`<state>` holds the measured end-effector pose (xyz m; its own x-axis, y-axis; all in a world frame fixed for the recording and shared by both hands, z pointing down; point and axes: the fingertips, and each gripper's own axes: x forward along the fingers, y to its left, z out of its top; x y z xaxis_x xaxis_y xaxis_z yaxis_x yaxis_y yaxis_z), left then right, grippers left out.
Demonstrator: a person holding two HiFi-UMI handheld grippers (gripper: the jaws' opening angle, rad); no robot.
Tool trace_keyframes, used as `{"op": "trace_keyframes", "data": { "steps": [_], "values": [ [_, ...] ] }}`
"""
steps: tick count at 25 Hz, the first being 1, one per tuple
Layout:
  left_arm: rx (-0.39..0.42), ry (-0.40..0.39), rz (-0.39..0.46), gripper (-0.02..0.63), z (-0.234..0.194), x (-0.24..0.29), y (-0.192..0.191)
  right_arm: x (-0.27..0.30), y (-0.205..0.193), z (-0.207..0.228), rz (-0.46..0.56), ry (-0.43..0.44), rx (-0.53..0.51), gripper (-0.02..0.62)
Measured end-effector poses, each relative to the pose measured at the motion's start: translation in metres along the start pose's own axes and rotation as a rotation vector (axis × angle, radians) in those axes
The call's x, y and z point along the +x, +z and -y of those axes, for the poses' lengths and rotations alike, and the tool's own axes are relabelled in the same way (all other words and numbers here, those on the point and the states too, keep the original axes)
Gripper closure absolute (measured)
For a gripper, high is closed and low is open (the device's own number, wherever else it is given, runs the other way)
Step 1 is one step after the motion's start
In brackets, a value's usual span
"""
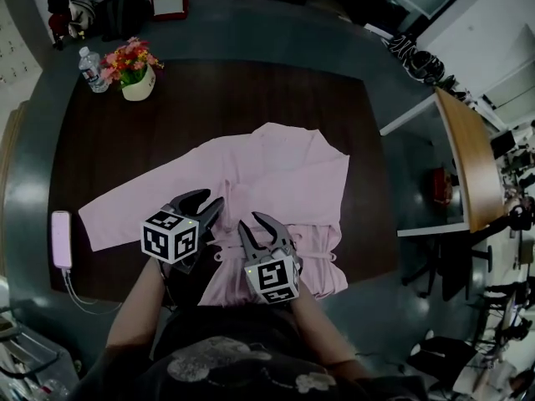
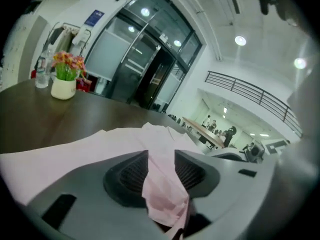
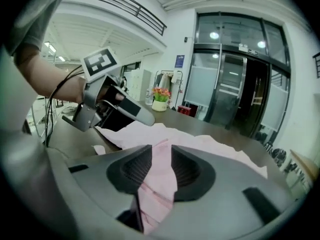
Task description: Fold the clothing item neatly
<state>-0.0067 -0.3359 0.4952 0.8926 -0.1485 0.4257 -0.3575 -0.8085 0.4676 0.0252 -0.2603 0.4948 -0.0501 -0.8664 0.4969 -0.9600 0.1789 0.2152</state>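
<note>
Not everything shows here: from the head view the near hem of the pink shirt disappears under the two marker cubes and the person's body, and both hands are tucked behind those cubes. Only bare forearms can be seen. The shirt lies flat on the dark table, one sleeve stretched out to the left, while the right side is doubled over and its sleeve cannot be traced. How deep the cloth runs into either gripper is lost in shadow at the throat.

Left gripper: jaws apart, a crumpled ridge of pink cloth standing loosely between the pads, not pinched. Right gripper: the same, released, with a fold of cloth lying in the gap.

Both forearms reach forward from the body, the grippers sit side by side and close together, tilted down at the shirt's near middle, tips angling slightly toward each other. Far back-left stand a flower pot and a bottle.
</note>
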Motion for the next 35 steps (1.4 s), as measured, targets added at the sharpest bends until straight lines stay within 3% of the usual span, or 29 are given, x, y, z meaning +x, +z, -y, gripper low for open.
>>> {"op": "trace_keyframes", "data": {
  "steps": [3,8,12,16,19,23,26,31,35],
  "values": [
    [-0.015,-0.024,-0.147,0.382,-0.002,0.030,-0.006,-0.004,0.004,0.018,0.023,-0.048,0.042,0.489],
    [-0.011,0.058,-0.308,0.376,-0.019,0.057,-0.027,-0.009,-0.003,0.039,0.019,-0.097,0.074,0.489],
    [-0.010,0.098,-0.357,0.377,-0.026,0.068,-0.038,-0.009,-0.007,0.050,0.017,-0.122,0.095,0.489],
    [-0.001,0.105,-0.356,0.386,-0.026,0.069,-0.036,-0.011,-0.010,0.056,0.016,-0.131,0.105,0.489],
    [0.036,0.131,-0.294,0.565,-0.027,0.066,-0.021,-0.011,-0.013,0.059,0.012,-0.136,0.112,0.489],
    [0.112,0.035,-0.124,0.578,-0.007,0.063,0.017,-0.012,-0.016,0.062,0.006,-0.142,0.119,0.489],
    [0.118,0.048,-0.054,0.578,-0.013,0.054,0.032,-0.013,-0.016,0.062,0.004,-0.148,0.117,0.489],
    [0.020,0.121,-0.106,0.578,-0.046,0.035,0.005,-0.016,-0.018,0.064,0.005,-0.156,0.121,0.489],
    [0.060,0.184,-0.152,0.577,-0.058,0.025,-0.019,-0.018,-0.023,0.063,-0.007,-0.161,0.128,0.489]
  ]
}}
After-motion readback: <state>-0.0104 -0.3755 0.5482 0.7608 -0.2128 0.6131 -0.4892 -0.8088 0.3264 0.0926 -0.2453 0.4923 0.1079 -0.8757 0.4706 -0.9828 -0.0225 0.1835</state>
